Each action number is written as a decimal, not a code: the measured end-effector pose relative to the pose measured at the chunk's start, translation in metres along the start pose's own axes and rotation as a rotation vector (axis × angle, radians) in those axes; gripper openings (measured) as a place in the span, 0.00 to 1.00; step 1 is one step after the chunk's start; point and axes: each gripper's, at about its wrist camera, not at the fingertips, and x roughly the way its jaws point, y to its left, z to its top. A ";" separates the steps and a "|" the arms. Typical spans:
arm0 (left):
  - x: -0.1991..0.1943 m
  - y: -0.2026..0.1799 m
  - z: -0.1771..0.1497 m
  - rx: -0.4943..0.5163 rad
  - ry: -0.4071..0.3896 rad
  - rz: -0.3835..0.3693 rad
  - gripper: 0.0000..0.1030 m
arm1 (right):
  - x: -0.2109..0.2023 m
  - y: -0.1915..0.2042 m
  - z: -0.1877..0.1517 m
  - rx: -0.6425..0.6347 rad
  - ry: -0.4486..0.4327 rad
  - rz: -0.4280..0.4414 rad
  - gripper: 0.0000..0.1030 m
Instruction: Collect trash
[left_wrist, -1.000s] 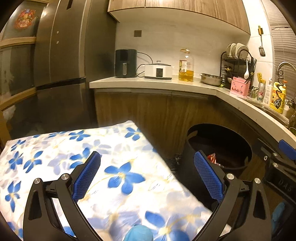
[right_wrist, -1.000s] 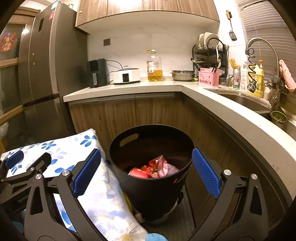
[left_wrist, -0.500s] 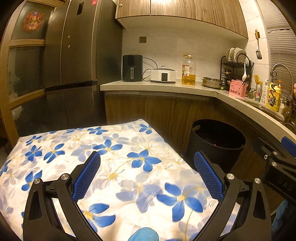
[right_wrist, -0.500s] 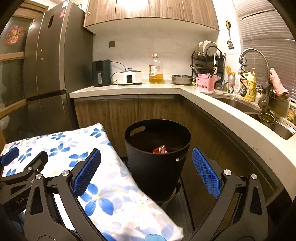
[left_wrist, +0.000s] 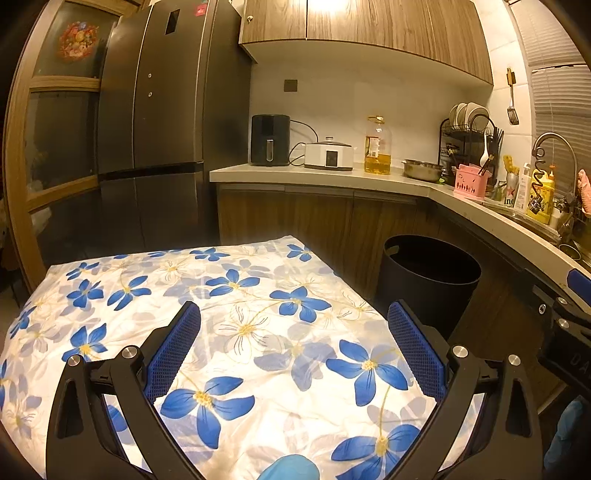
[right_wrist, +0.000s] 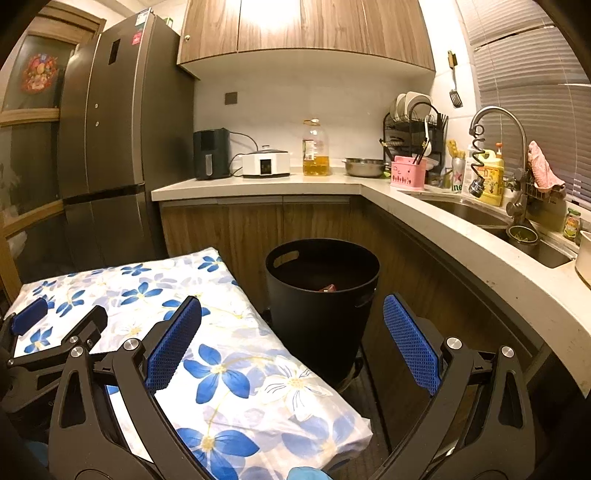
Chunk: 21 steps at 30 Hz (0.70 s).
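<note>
Inside black bin, red trash

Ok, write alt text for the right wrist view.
An open right hand-held gripper points at a black trash bin holding a little red trash, beside a blue-flowered cloth-covered surface. Behind, a kitchen counter and fridge.

Matt black plastic bin. Smooth cloth cover, white with a blue flower print, faintly creased. Left claw and right claw: matt black plastic arms, bright metal screws, rough blue mesh-textured pads. Brushed dark metal fridge. Wood-grain cabinet doors. Smooth pale stone-like desk. Glossy steel tap.
</note>
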 end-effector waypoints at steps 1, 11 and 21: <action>-0.002 0.000 0.000 0.001 -0.001 -0.001 0.94 | -0.001 0.001 0.000 0.000 -0.001 0.001 0.95; -0.010 0.003 -0.002 -0.001 -0.009 -0.008 0.94 | -0.010 0.006 0.001 -0.003 -0.004 0.008 0.95; -0.012 0.002 -0.003 -0.001 -0.010 -0.011 0.94 | -0.013 0.007 0.001 -0.001 -0.012 0.007 0.95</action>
